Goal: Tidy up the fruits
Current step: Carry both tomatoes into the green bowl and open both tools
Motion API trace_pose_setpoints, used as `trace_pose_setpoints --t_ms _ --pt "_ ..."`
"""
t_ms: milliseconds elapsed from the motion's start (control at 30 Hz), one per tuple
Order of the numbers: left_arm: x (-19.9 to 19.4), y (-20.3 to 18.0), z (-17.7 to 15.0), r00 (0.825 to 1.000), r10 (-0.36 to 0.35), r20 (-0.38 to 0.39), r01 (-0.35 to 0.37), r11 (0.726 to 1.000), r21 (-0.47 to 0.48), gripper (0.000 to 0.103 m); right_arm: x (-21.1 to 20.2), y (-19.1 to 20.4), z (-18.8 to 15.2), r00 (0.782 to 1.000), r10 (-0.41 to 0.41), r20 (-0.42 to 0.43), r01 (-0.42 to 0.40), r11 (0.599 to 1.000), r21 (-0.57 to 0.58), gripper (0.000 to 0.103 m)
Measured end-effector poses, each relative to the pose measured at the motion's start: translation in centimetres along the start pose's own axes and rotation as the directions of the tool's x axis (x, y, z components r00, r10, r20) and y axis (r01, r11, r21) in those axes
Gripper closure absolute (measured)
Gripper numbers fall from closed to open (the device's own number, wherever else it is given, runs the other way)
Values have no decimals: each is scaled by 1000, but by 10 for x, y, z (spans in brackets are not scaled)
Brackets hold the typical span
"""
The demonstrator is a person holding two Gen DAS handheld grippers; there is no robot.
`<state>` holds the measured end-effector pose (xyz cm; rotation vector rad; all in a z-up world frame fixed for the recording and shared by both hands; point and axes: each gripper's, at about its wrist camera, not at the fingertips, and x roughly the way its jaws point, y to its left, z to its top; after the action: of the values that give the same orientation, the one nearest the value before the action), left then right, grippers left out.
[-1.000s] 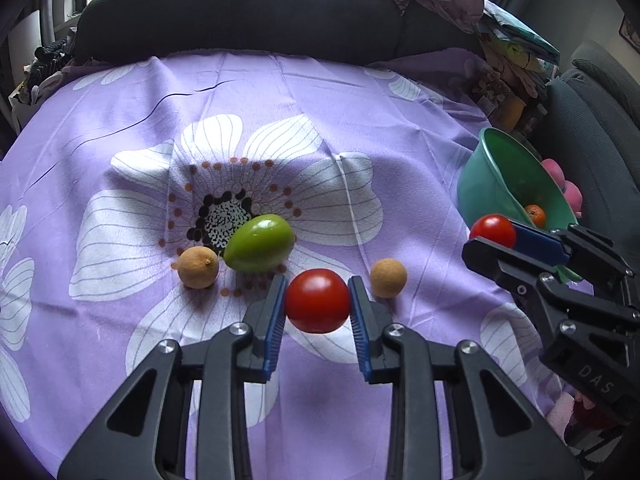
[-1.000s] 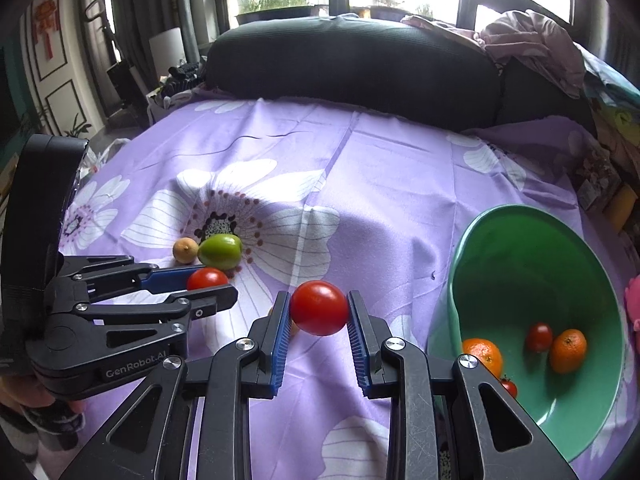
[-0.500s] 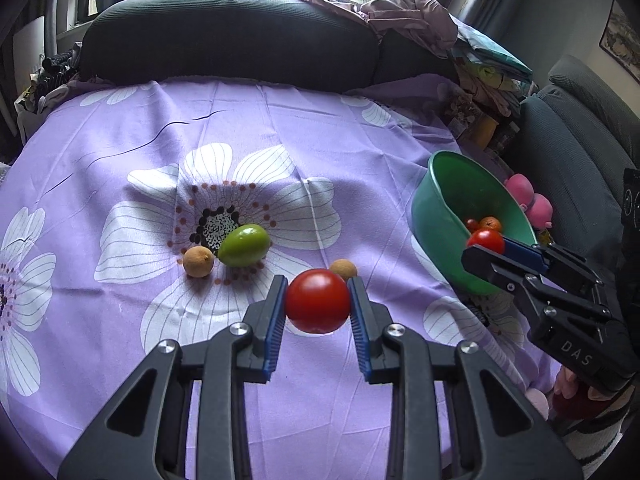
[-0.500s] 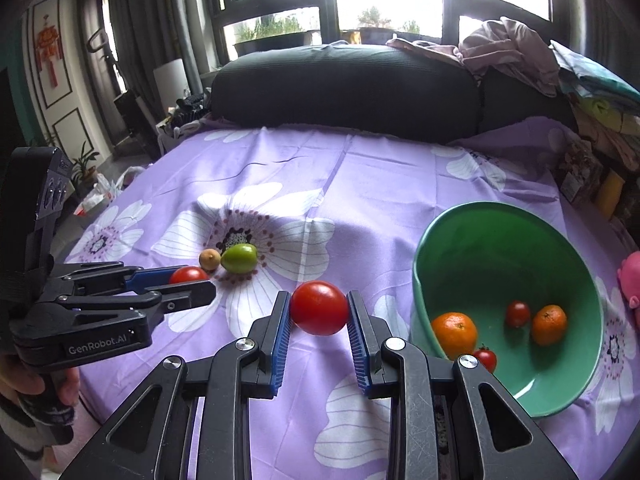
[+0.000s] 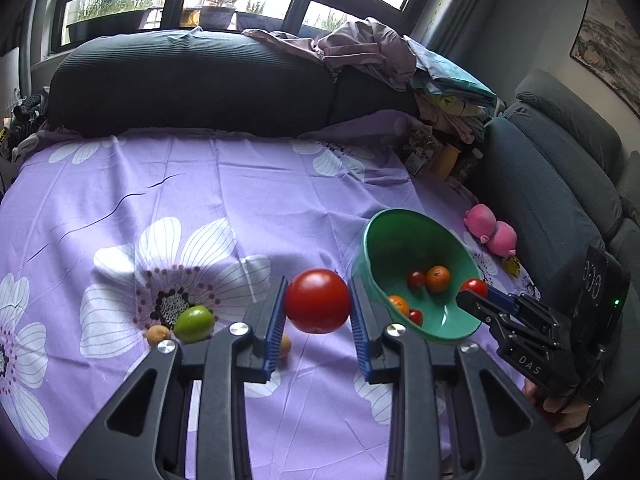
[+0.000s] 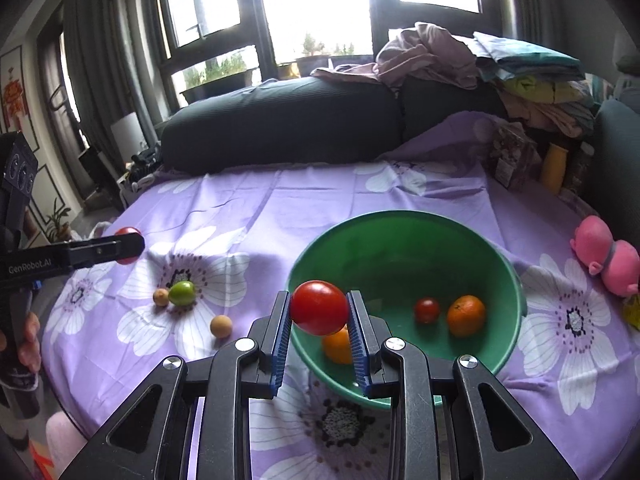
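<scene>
My left gripper (image 5: 318, 308) is shut on a red tomato (image 5: 318, 300), held above the purple flowered cloth, left of the green bowl (image 5: 384, 232). My right gripper (image 6: 319, 312) is shut on another red tomato (image 6: 319, 307), at the bowl's (image 6: 400, 220) near left rim. The bowl holds oranges (image 6: 466, 315) and small tomatoes (image 6: 427, 310). A green fruit (image 6: 182, 293) and two small tan fruits (image 6: 221, 326) lie on the cloth to the left. The left gripper also shows in the right wrist view (image 6: 128, 245), and the right gripper shows in the left wrist view (image 5: 474, 290).
A dark cushion (image 5: 192, 80) and piled clothes (image 5: 368, 52) line the far edge. A pink plush toy (image 6: 606, 256) lies right of the bowl. Jars and packets (image 6: 554, 168) stand at the far right. A grey sofa (image 5: 560, 152) is beside the table.
Both grippers have risen and drawn back with their tomatoes. The right gripper has moved right over the bowl's rim. The fruits on the cloth have not moved.
</scene>
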<state>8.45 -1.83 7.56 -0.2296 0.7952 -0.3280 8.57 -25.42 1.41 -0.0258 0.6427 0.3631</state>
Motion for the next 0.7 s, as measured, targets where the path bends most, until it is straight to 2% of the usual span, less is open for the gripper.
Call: trace_pose_setpoints --t_ms 133,367,533,700 --pt "18 -26 5 999 -35 -20 36 998 45 73 1 -22 -3 1000 -23 1 23 999 43 74" --pt "73 -69 1 988 -89 -126 103 989 111 73 6 -45 -10 999 -45 -17 46 995 85 74" --pt "107 -90 -11 976 -81 -201 114 981 159 73 10 -54 -16 998 -53 -38 56 993 100 73" --pt "125 -98 -18 970 -59 -237 106 976 189 73 16 -60 -20 996 -58 -64 64 992 107 73"
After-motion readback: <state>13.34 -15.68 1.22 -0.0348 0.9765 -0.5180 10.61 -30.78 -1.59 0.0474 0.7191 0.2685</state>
